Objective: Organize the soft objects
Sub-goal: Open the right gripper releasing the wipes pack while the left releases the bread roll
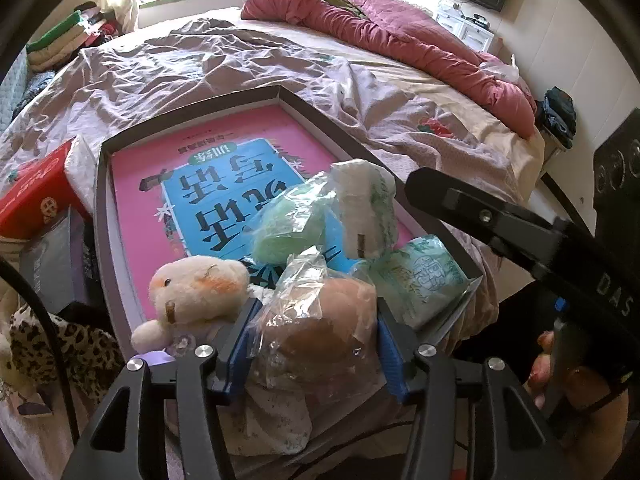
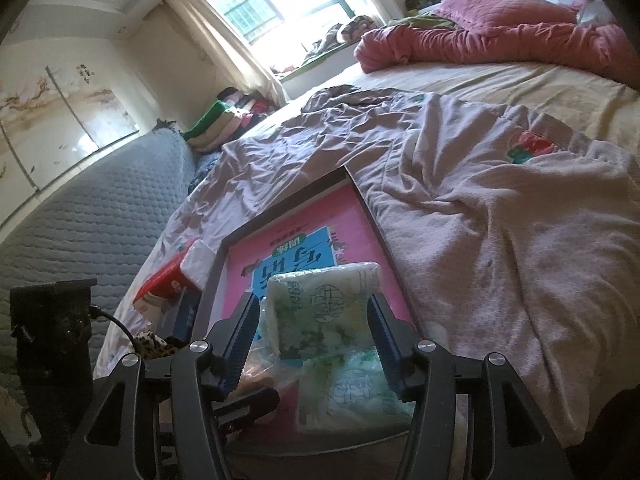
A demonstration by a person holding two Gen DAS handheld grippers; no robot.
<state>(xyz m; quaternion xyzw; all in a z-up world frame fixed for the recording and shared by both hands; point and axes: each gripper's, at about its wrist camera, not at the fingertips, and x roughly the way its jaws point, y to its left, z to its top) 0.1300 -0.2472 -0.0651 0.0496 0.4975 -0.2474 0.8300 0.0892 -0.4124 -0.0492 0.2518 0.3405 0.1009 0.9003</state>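
Note:
A dark-rimmed tray (image 1: 192,120) lies on the bed with a pink and blue book (image 1: 180,168) inside. At its near end sit a cream plush toy (image 1: 196,292), a bagged green soft lump (image 1: 292,216) and a flat green-printed tissue pack (image 1: 420,280). My left gripper (image 1: 314,350) is shut on a brown soft thing in a clear bag (image 1: 320,328), both blue pads against the bag. My right gripper (image 2: 312,340) stands open around an upright tissue pack (image 2: 324,304), its pads clear of the wrapper. In the left wrist view that pack (image 1: 364,208) stands on end.
A red box (image 1: 36,196) and leopard-print cloth (image 1: 68,344) lie left of the tray. A rumpled mauve sheet (image 2: 500,220) covers the bed to the right, with a pink quilt (image 1: 400,32) at the far side. A person's hand (image 1: 560,372) grips the right handle.

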